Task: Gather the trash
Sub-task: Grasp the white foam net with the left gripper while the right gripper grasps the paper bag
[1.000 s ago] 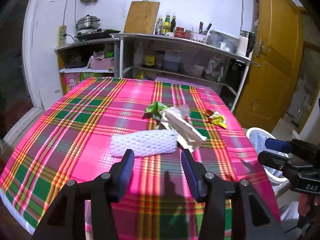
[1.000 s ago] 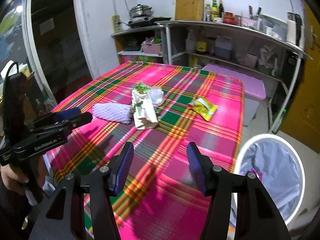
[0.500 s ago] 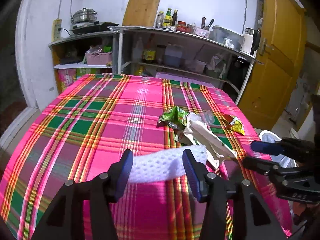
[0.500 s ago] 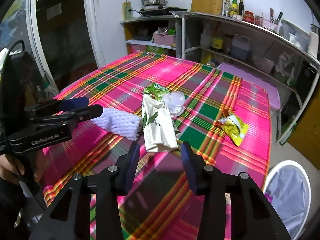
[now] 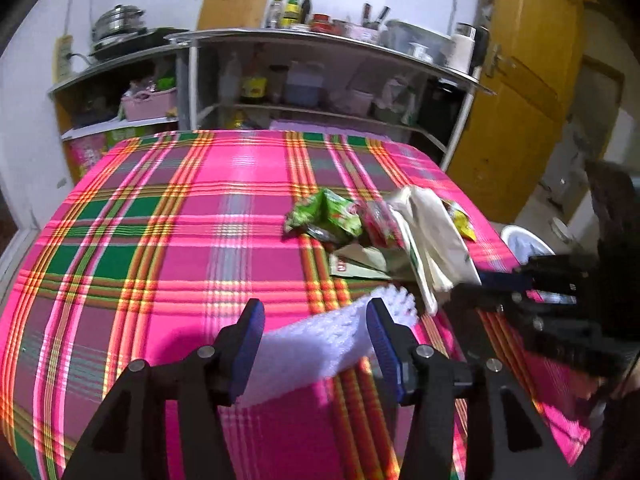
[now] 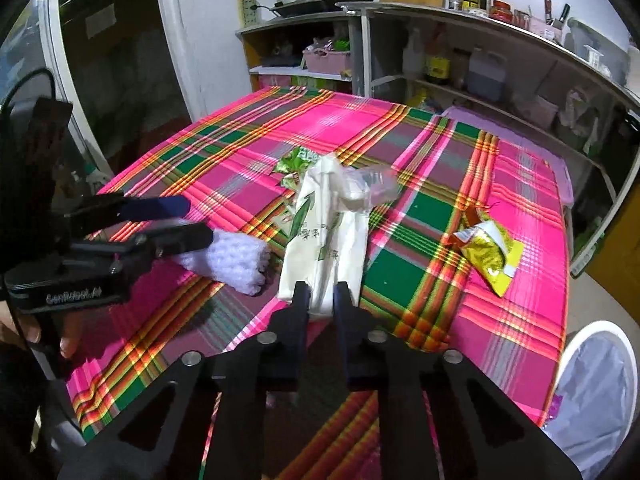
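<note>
Left wrist view: my left claw [image 5: 316,344] is released, blue pads either side of the white foam mesh sleeve [image 5: 320,340] at lower centre. The sleeve sits between the fingers, no squeeze visible, so I read this as lined up for a pinch. Upper right of it lies the rest of the litter: crumpled green snack wrapper [image 5: 324,216], cream paper bag with green leaf print [image 5: 432,240]. The right claw comes in from the right edge, blurred. All of it sits on the worktop under a pink, green and orange plaid cloth [image 5: 160,240].

Right wrist view: my right claw [image 6: 321,300] has just closed and is clenched on the near edge of the cream bag [image 6: 328,236], a thin flat edge, easy to nip. The crumpled clear plastic cup [image 6: 368,188] rests against the bag's far end and may drop if I lift. Gold-yellow foil sachet [image 6: 486,254] lies apart, right of centre. White lined bin [image 6: 596,400] at lower right, beside the worktop: likely drop point. Grey kitchen shelving [image 6: 480,24] with bottles runs across the top.
</note>
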